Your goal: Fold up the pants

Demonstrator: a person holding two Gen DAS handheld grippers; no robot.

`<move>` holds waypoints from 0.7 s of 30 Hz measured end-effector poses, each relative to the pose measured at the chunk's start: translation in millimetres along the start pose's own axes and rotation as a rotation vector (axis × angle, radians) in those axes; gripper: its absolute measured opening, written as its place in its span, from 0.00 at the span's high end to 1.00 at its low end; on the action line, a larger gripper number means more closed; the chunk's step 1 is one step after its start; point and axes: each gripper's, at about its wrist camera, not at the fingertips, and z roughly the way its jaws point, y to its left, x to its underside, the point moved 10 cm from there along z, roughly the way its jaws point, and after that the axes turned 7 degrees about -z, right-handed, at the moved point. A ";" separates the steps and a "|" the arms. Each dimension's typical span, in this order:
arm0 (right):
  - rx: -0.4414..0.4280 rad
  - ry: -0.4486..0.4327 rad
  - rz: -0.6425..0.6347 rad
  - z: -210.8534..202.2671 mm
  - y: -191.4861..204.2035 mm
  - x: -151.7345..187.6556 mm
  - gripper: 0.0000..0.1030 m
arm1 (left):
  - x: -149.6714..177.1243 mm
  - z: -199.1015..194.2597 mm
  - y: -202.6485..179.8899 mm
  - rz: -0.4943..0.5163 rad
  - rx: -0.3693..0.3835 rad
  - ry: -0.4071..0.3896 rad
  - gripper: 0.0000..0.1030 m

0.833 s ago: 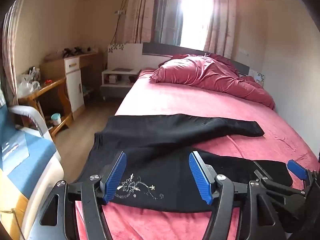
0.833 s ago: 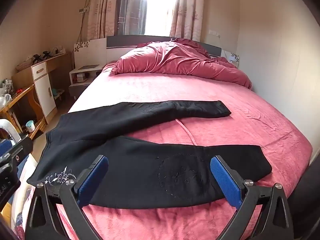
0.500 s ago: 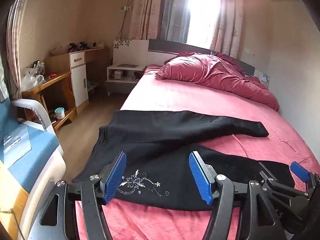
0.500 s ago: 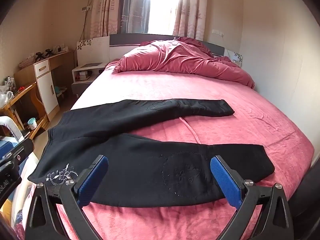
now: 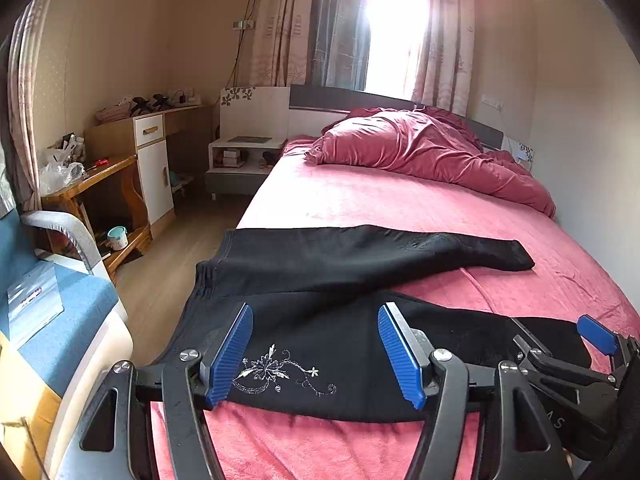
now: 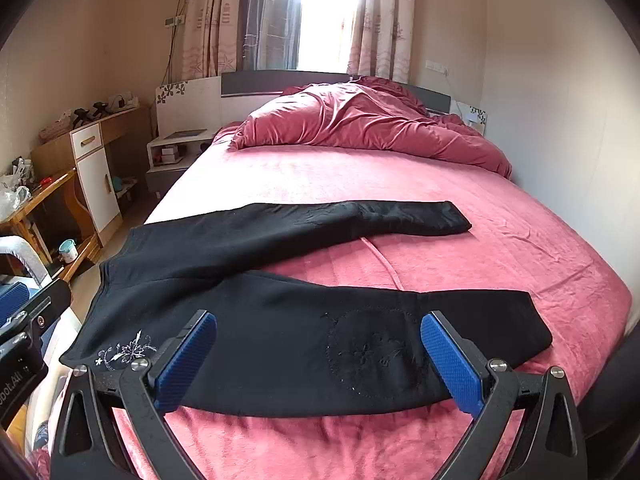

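Black pants point(image 5: 340, 264) point(image 6: 280, 320) lie flat on the pink bed point(image 5: 360, 200), waistband at the left bed edge and both legs splayed toward the right. White floral embroidery point(image 5: 280, 372) marks the near hip. My left gripper point(image 5: 315, 310) hovers open over the near hip, nothing between its blue pads point(image 5: 232, 356). My right gripper point(image 6: 319, 318) stands wide open above the near leg, around a round stitched patch point(image 6: 372, 352), holding nothing. The right gripper also shows in the left wrist view, low right point(image 5: 596, 338).
A rumpled pink duvet point(image 5: 420, 152) lies at the head of the bed. Left of the bed are wood floor point(image 5: 168, 272), a white nightstand point(image 5: 240, 160), a wooden desk with cabinet point(image 5: 132, 160) and a blue chair point(image 5: 48, 320). A wall point(image 6: 560, 140) borders the right side.
Both views drift only slightly. The pants lie as before and both grippers keep the same opening.
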 end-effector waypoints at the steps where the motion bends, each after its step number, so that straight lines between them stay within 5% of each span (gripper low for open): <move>1: -0.002 0.001 0.001 0.0 1.1 -0.6 0.00 | 1.0 -0.3 -0.3 0.000 0.002 0.002 0.35; 21: -0.004 0.008 -0.004 3.1 5.6 2.0 0.00 | 9.6 5.0 1.9 0.000 0.002 0.023 0.35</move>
